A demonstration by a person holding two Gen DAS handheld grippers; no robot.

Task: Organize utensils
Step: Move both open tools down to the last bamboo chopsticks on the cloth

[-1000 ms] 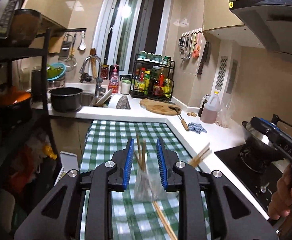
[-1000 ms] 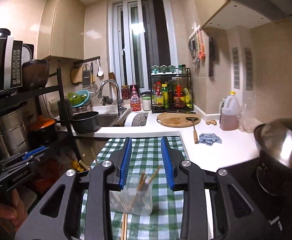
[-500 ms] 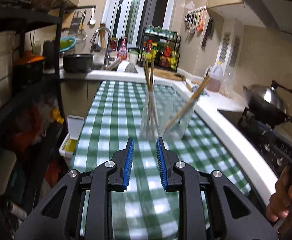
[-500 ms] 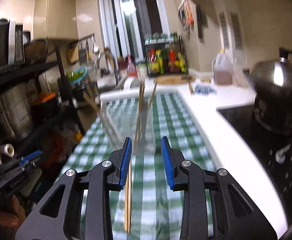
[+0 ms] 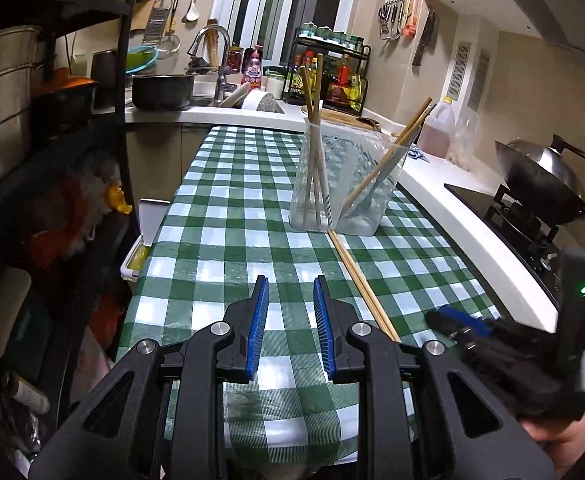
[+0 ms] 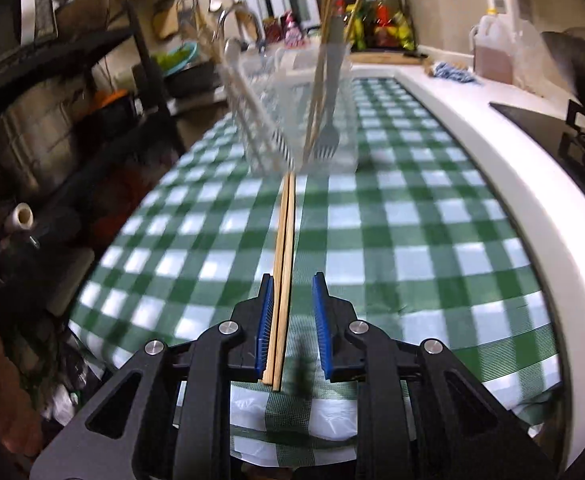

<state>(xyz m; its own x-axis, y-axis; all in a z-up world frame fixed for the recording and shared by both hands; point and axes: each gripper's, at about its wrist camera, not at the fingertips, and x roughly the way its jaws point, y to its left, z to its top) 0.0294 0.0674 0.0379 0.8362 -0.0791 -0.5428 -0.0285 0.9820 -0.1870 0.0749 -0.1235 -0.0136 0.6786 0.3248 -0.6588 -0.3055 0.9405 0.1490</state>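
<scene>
Our left gripper (image 5: pixel 290 318) hovers with fingers apart, gripping nothing, above the green-checked bench (image 5: pixel 228 216); the clear plastic utensil holder (image 5: pixel 346 176) stands ahead; our right gripper (image 6: pixel 292 320) has its fingers spread around the pair of loose wooden chopsticks (image 6: pixel 284 264) lying flat, unclamped.

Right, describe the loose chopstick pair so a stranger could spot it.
Find the green checked tablecloth, then the clear utensil holder on it. The chopstick pair lies flat in front, running back between the right gripper pads; every other chopstick stands inside the holder.
</scene>
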